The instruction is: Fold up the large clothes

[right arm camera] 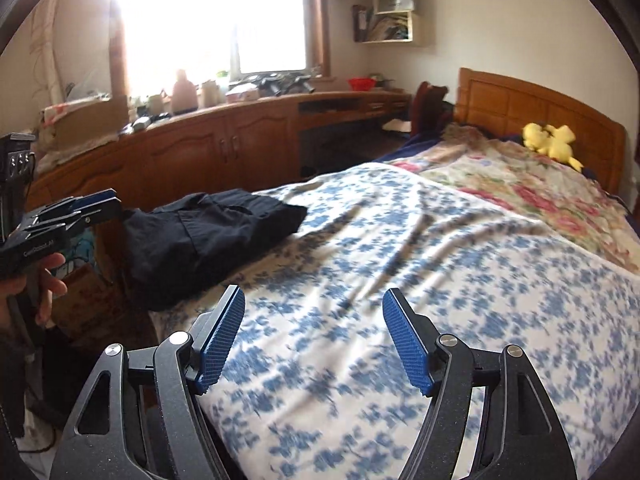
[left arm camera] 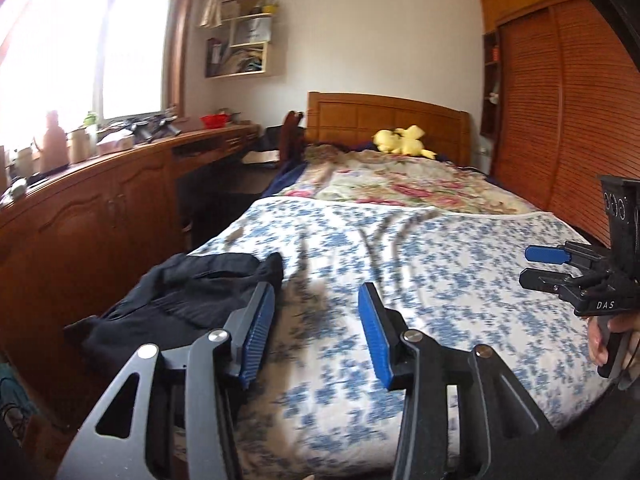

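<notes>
A folded dark navy garment [left arm camera: 180, 300] lies at the left edge of the bed, on the blue-flowered white sheet [left arm camera: 420, 260]. It also shows in the right wrist view [right arm camera: 212, 236]. My left gripper [left arm camera: 318, 316] is open and empty, just right of the garment and above the sheet. My right gripper [right arm camera: 314, 320] is open and empty above the sheet, right of the garment. The right gripper also shows at the right edge of the left wrist view [left arm camera: 536, 268], and the left gripper at the left edge of the right wrist view [right arm camera: 104, 208].
A floral quilt [left arm camera: 400, 184] and a yellow plush toy [left arm camera: 404, 142] lie near the wooden headboard [left arm camera: 384, 116]. A long wooden cabinet [left arm camera: 100, 216] with bottles and clutter runs along the bed's left side under the window. A slatted wardrobe [left arm camera: 560, 120] stands on the right.
</notes>
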A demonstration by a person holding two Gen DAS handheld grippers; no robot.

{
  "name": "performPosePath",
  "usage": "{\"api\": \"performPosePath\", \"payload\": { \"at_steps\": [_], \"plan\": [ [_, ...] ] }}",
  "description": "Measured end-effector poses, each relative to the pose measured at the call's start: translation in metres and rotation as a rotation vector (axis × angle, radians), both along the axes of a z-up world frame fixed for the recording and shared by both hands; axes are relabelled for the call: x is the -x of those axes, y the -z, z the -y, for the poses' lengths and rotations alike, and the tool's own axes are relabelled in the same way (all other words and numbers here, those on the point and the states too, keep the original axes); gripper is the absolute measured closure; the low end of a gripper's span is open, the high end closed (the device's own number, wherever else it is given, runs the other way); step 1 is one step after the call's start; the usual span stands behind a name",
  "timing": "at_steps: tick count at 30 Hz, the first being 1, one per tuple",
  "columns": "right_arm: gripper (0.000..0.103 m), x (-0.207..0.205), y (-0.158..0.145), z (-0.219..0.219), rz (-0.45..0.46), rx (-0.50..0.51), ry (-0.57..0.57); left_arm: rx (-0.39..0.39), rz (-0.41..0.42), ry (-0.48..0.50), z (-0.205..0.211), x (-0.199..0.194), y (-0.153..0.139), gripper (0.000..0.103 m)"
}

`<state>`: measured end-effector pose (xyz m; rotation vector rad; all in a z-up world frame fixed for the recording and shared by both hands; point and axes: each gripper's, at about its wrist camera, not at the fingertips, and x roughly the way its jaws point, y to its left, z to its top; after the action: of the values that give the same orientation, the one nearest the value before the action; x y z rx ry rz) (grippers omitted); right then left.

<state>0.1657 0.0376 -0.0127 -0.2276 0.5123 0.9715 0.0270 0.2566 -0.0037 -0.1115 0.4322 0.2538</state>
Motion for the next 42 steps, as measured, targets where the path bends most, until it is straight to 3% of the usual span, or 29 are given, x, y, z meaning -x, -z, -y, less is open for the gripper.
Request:
{"api": "performPosePath", "payload": {
  "at_steps": [3, 13, 24, 31, 42],
  "plan": [
    [0.026, 0.002, -0.005, 0.039, 0.009, -0.010, 0.049, -0.008, 0.008, 0.057, 0.031, -0.011, -0.007, 0.050],
    [0.020, 0.019, -0.014, 0.143, 0.034, -0.030, 0.199, 0.016, -0.004, 0.157, 0.124, -0.038, -0.013, 0.049],
    [0.019, 0.070, -0.017, 0.236, 0.041, -0.126, 0.403, 0.043, -0.042, 0.221, 0.203, -0.035, -0.002, 0.049],
    [0.019, 0.088, -0.013, 0.272, 0.039, -0.127, 0.504, 0.048, -0.044, 0.227, 0.230, -0.031, -0.004, 0.049],
    [0.019, 0.108, -0.037, 0.300, 0.103, -0.180, 0.599, 0.005, 0.031, 0.268, 0.261, -0.019, -0.043, 0.049]
  ]
}}
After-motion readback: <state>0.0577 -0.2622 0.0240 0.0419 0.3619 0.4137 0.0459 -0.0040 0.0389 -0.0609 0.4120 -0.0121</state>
